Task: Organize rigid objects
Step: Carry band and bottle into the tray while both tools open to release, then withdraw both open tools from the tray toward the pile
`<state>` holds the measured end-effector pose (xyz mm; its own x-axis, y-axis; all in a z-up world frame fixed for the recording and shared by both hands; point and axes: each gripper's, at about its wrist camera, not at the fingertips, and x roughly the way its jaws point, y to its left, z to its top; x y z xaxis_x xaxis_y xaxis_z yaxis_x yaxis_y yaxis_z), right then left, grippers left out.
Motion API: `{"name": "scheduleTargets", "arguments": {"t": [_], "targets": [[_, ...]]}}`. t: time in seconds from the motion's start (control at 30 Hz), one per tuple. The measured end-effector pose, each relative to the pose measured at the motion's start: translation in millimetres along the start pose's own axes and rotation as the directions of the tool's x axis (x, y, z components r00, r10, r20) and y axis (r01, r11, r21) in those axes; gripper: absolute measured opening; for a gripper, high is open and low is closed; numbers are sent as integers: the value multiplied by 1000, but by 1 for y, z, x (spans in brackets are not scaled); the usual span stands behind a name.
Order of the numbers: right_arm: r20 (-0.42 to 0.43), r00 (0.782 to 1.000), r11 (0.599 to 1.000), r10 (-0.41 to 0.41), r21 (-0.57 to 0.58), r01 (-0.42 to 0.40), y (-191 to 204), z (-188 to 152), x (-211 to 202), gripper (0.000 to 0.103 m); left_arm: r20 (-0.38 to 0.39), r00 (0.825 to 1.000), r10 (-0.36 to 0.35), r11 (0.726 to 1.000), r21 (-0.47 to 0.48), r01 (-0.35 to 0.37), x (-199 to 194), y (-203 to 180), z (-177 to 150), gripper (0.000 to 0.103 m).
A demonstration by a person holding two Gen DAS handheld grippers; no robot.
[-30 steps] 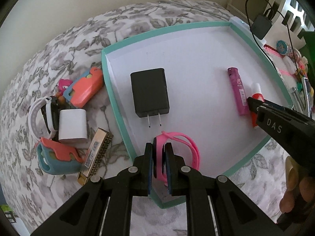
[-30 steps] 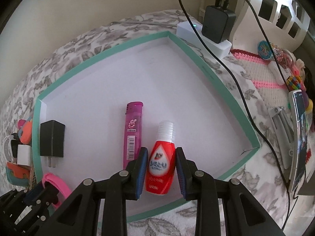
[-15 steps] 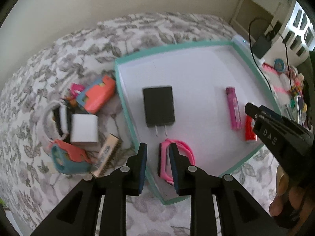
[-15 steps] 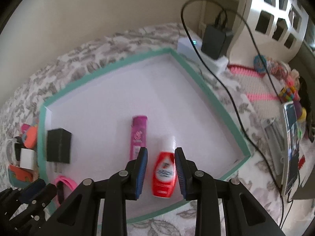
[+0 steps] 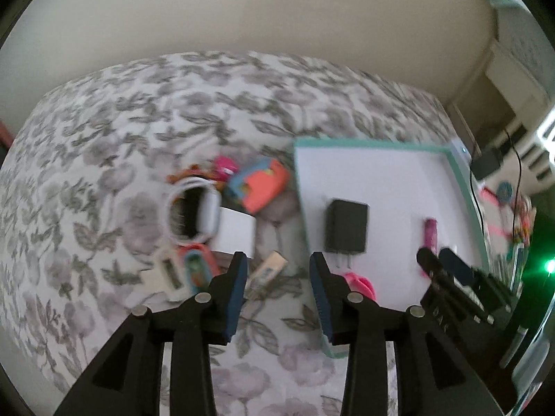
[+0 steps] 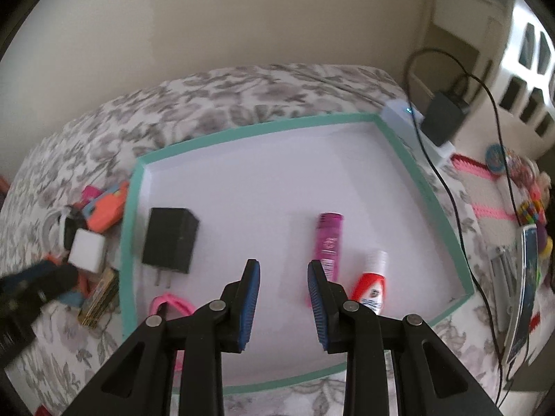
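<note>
- Left wrist view is showing the left gripper [image 5: 278,272] spread wide and pinching nothing, hanging over the floral bedcover [image 5: 104,131] at lower centre, between the loose pile and the tray.
- Right wrist view is showing the right gripper [image 6: 283,277] likewise spread and empty, sitting above the white floor of the teal-rimmed tray [image 6: 242,128].
- Lying flat in the tray, spaced apart so each is easy to reach, are the black charger [image 6: 170,240] at left, the pink band [image 6: 171,303] at lower left, the magenta lighter [image 6: 329,239] and, just beside it, the red bottle [image 6: 371,286].
- Waiting at centre left of the left view is the unsorted pile: a white cube adapter [image 5: 234,230], a white strap [image 5: 192,215], an orange-and-blue toy [image 5: 260,185] and a gold-coloured bar [image 5: 267,270]; blur is making the smaller pieces hard to name.
- Crowding is the likely obstacle: the adapter is touching the strap, so a clean pinch probably needs care.
- Off the tray's right edge, a black cable [image 6: 447,187] and a plugged-in adapter [image 6: 445,116] are sitting clear of the work.
</note>
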<state>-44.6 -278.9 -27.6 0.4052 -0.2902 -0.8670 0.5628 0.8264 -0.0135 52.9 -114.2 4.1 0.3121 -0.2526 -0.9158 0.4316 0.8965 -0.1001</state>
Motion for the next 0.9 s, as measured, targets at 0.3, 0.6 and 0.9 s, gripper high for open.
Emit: {"name": "scheduleTargets", "arguments": {"t": [0.3, 0.6, 0.9], "targets": [[28, 998, 996, 53, -70, -51, 31, -1, -10, 64, 5, 985, 171, 979, -114, -169, -4, 56, 4, 70], [10, 991, 989, 133, -64, -132, 48, -5, -10, 71, -47, 967, 249, 933, -256, -252, 0, 123, 0, 88], [-1, 982, 976, 191, -105, -190, 76, -10, -10, 88, -39, 974, 222, 887, -408, -218, -1, 171, -10, 99]]}}
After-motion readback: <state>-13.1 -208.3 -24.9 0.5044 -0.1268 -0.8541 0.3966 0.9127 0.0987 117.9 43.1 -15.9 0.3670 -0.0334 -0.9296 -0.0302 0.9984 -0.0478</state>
